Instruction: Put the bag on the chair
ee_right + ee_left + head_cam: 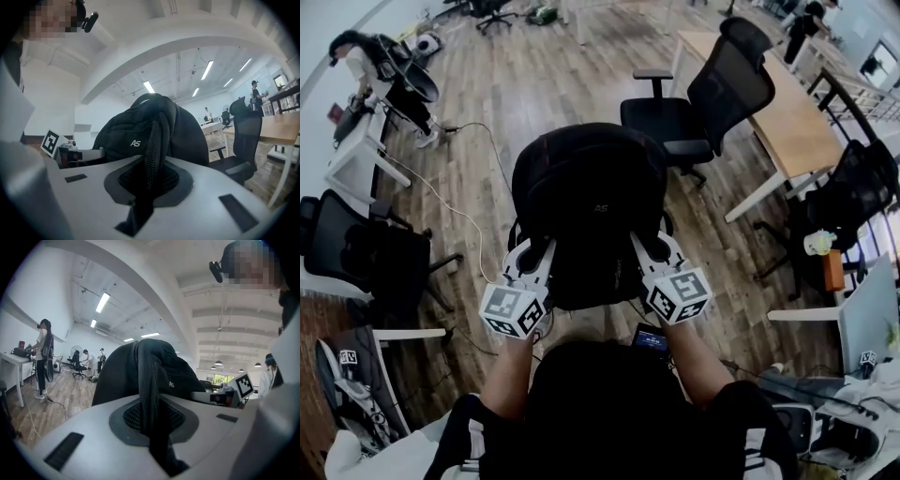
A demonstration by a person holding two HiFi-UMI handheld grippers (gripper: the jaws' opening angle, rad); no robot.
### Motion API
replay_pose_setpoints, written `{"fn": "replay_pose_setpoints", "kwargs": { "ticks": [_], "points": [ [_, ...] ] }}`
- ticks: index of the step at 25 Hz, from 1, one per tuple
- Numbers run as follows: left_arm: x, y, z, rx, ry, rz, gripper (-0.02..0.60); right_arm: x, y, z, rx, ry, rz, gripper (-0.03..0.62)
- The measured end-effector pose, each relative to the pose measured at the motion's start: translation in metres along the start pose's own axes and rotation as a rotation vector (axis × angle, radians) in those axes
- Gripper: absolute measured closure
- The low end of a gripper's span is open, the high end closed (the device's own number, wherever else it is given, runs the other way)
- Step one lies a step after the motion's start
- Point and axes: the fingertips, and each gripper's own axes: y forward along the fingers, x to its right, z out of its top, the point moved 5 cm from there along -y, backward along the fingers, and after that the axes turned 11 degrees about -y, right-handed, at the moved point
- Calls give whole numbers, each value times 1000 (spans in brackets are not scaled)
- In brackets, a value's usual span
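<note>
- While the black bag hangs in front of the person, left gripper & right gripper are each nearly closed — jaws pinched on a webbing strap, one per side.
- Bag is up over the wood floor, apart from the black office chair beyond it; long desk just beside that chair.
- Left gripper view only: standing person at a white table. Right gripper view only: "AS" logo on the bag.
</note>
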Motion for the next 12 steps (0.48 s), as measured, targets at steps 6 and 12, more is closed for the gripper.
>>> {"fn": "replay_pose_setpoints", "kwargs": {
  "ticks": [6,12],
  "points": [
    [-50,56,19,-3,-24,2,546,37,70,4,-24,-3,-2,557],
    [-106,111,50,3,-21,-19,546,68,145,16,-28,10,-5,557]
  ]
}}
